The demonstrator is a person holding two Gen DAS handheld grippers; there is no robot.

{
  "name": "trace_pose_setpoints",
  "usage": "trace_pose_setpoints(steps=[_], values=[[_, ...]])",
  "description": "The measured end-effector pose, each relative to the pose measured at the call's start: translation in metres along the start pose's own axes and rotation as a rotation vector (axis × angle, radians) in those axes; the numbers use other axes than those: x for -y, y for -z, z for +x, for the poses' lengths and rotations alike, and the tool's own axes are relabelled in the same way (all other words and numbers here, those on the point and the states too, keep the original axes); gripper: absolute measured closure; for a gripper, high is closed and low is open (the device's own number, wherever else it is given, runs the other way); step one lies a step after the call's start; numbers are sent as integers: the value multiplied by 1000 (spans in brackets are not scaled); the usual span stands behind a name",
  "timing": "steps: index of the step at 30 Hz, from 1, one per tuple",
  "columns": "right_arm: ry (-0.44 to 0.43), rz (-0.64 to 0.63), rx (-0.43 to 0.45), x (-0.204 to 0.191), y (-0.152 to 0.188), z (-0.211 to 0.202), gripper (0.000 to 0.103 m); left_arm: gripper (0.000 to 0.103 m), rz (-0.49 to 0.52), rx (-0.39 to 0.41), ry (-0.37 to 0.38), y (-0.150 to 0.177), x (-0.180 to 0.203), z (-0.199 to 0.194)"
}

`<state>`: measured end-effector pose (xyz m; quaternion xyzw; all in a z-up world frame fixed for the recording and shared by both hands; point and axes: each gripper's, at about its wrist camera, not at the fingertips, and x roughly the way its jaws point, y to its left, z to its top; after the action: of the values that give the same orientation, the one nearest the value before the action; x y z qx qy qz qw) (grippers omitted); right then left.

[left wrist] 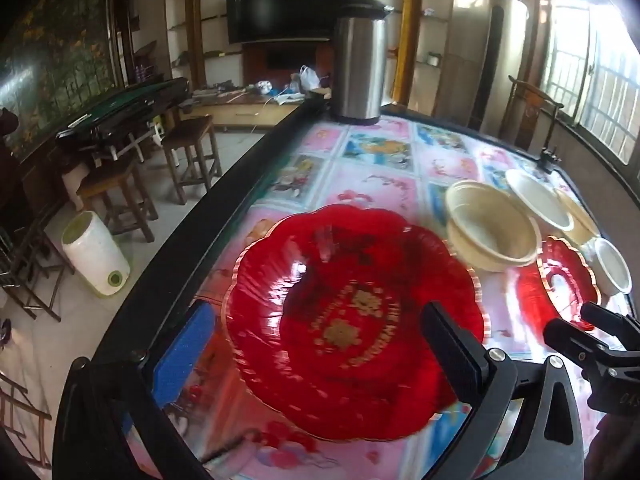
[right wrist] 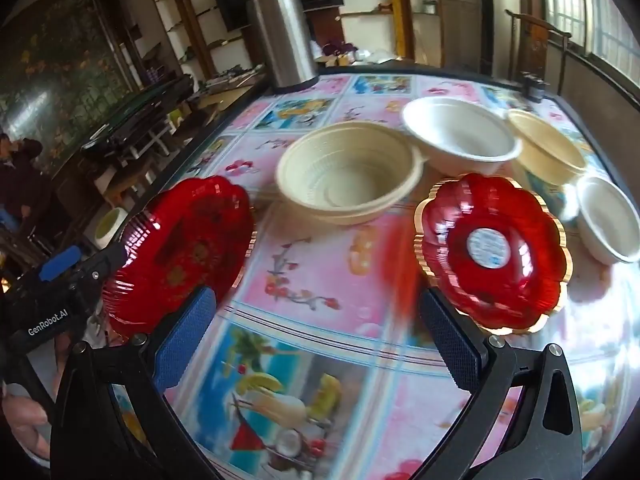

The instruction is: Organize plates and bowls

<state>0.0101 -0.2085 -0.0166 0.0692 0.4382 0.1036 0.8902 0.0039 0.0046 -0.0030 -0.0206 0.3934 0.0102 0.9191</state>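
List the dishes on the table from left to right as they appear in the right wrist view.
Large red plate → ribbed cream bowl → white bowl → small red plate with gold rim → cream bowl at the back → small white bowl.

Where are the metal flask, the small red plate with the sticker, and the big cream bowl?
Flask [right wrist: 282, 32], right wrist view, on its steel body.
Small red plate [right wrist: 520, 280], right wrist view, on its red inside, below the sticker.
Cream bowl [right wrist: 348, 172], right wrist view, on its inner wall.
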Motion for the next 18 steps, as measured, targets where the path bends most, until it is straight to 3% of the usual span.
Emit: trace_pose_setpoints(steps=[11,13,15,16,18], values=[[-54,17,-113,-22,-17,64,0,1,-72,-155,43,3,-20,39],[-81,15,-138,-25,-18,71,9,1,-55,-159,31,4,-18,46],[-78,-8,-153,-30,-19,79,31,2,-34,-167,20,6,-16,54],[-74,-18,-163,-31,-19,83,37,10,-31,-183,18,7,-14,59],[-115,-24,-196,-35,-17,93,73,35,-11,-205,-23,9,-13,63]])
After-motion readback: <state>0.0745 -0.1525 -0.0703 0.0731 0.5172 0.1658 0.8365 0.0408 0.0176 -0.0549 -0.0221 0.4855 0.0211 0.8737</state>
